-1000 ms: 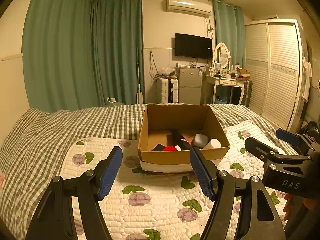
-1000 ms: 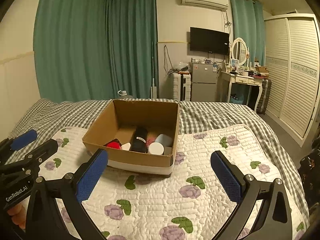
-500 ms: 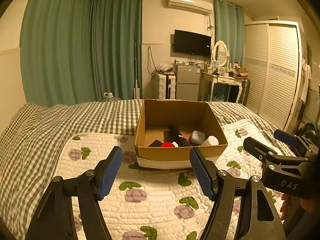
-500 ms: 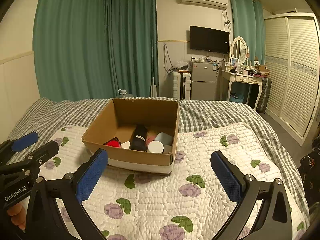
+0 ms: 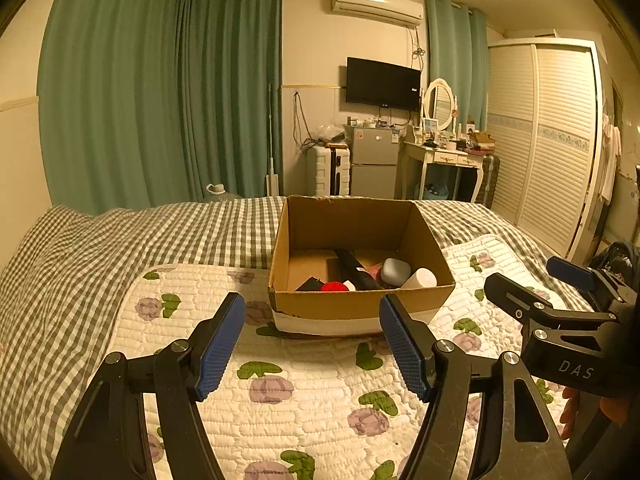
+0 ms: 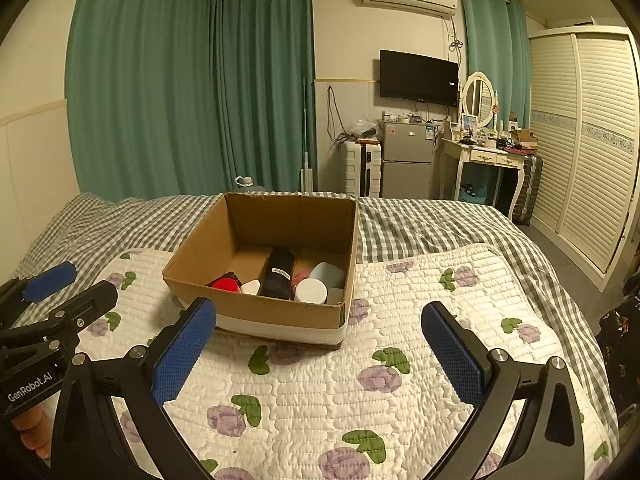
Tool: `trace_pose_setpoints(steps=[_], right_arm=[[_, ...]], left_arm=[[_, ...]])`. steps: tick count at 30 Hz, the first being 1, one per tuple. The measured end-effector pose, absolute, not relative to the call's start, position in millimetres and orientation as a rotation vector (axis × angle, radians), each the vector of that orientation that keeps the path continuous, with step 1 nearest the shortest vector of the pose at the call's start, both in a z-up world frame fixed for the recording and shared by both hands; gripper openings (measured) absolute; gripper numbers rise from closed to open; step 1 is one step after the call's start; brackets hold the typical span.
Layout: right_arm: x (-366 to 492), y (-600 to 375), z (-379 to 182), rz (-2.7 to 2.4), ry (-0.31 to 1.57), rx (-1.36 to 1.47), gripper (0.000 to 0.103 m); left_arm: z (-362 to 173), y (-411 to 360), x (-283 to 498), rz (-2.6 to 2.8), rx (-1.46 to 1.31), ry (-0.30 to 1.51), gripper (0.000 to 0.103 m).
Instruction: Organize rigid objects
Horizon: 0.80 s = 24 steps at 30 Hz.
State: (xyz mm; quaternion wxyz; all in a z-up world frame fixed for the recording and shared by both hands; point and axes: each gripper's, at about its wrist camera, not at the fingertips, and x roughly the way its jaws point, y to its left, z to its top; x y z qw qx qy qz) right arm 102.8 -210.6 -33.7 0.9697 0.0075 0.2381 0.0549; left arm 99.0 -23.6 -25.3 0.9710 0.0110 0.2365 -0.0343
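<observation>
An open cardboard box (image 5: 362, 306) stands on the quilted bed, also in the right wrist view (image 6: 280, 314). Inside lie a black bottle (image 6: 276, 272), a red object (image 6: 226, 284), a pale blue case (image 6: 326, 274), a white cylinder (image 6: 311, 291) and a small white piece (image 6: 251, 288). My left gripper (image 5: 312, 340) is open and empty, a little in front of the box. My right gripper (image 6: 320, 346) is open and empty, in front of the box and to its right. Each gripper shows at the edge of the other's view.
The floral quilt (image 6: 360, 392) lies over a checked blanket (image 5: 120, 240). Behind the bed are green curtains (image 5: 160, 100), a small fridge (image 5: 374, 164), a dressing table (image 6: 488, 160) and a wardrobe (image 6: 592, 140).
Both views have tilted up and drifted slightly; the box sits a little lower and further left in the left wrist view. Both grippers stay open and empty.
</observation>
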Motion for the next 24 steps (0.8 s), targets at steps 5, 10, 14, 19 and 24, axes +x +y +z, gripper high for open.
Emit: trace_pose_setpoints(steps=[5, 10, 14, 19, 24], right_arm=[[102.9, -210.8, -35.5, 0.111, 0.483, 0.018, 0.103], [103.1, -210.7, -35.7, 0.110, 0.483, 0.018, 0.103], [103.1, -210.6, -35.6, 0.110, 0.484, 0.017, 0.103], [103.3, -210.5, -38.1, 0.110, 0.487, 0.016, 0.103], [103.5, -210.6, -41.3, 0.110, 0.493, 0.015, 0.103]], left_arm=[[-26.6, -24.1, 99.4, -0.064, 0.026, 0.479, 0.073], [-26.7, -23.9, 99.5, -0.064, 0.027, 0.480, 0.073], [-26.6, -24.0, 99.2, -0.064, 0.026, 0.479, 0.073], [-26.7, -24.0, 98.9, -0.061, 0.026, 0.477, 0.073], [-26.8, -24.0, 98.0, -0.055, 0.030, 0.469, 0.073]])
